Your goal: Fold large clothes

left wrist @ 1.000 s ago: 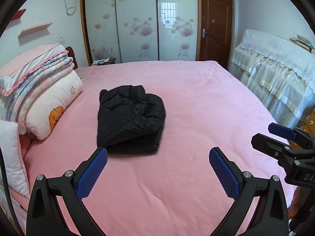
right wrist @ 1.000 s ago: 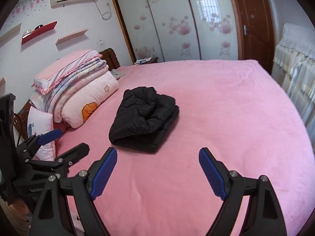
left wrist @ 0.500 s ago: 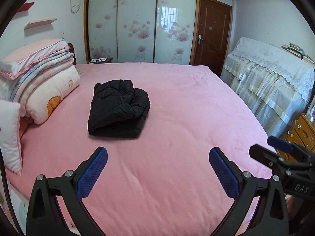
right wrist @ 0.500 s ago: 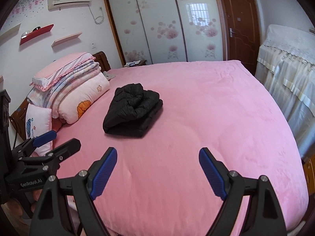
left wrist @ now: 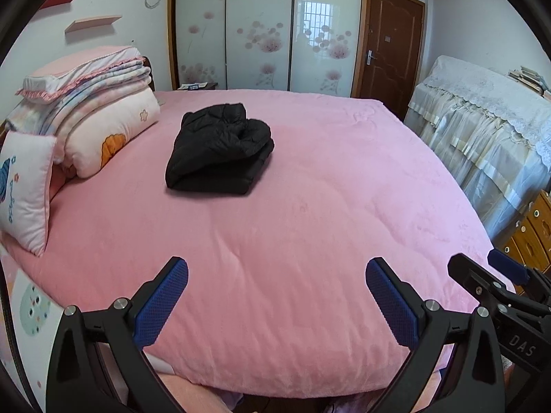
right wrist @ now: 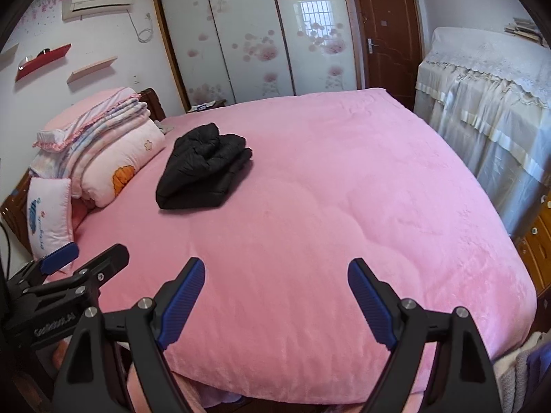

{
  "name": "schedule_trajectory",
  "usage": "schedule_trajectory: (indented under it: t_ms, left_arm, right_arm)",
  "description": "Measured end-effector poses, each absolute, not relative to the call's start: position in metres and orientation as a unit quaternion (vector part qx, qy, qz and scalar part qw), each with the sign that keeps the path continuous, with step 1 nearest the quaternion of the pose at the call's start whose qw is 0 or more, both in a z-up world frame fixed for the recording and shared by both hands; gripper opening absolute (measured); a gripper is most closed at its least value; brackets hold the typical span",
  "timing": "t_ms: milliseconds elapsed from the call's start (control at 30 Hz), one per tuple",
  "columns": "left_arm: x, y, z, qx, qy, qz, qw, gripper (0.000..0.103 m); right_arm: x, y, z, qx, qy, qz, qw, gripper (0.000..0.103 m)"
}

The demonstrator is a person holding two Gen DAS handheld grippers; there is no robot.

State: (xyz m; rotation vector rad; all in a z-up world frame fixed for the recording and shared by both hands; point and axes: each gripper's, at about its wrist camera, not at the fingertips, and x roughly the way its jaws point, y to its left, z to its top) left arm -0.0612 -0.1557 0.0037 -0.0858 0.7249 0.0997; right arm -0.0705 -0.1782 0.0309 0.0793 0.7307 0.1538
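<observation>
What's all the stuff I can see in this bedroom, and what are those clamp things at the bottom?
jacket: one, black, folded, lying on the bed left of its middle
bed: one, pink cover
bedding stack: one pile, pink and white, at the left end of the bed
pillow: one, pale pink, propped beside the stack
wardrobe: one, white flowered sliding doors, back wall
door: one, brown, right of the wardrobe
covered furniture: one, cream lace cloth, right side
air conditioner: one, white, high on the left wall
left gripper: black with blue pads, open, empty
right gripper: same, open, empty
</observation>
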Motion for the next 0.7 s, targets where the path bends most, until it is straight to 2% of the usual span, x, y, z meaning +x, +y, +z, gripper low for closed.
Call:
schedule_trajectory:
  t_ms: [700]
  left_arm:
    - [-0.056, -0.155, -0.013, -0.044, 0.379, 0.073, 0.921, 0.103]
  right_arm:
    - [-0.071, -0.169, 0.021, -0.003, 0.357, 0.076, 0.931, 0.086]
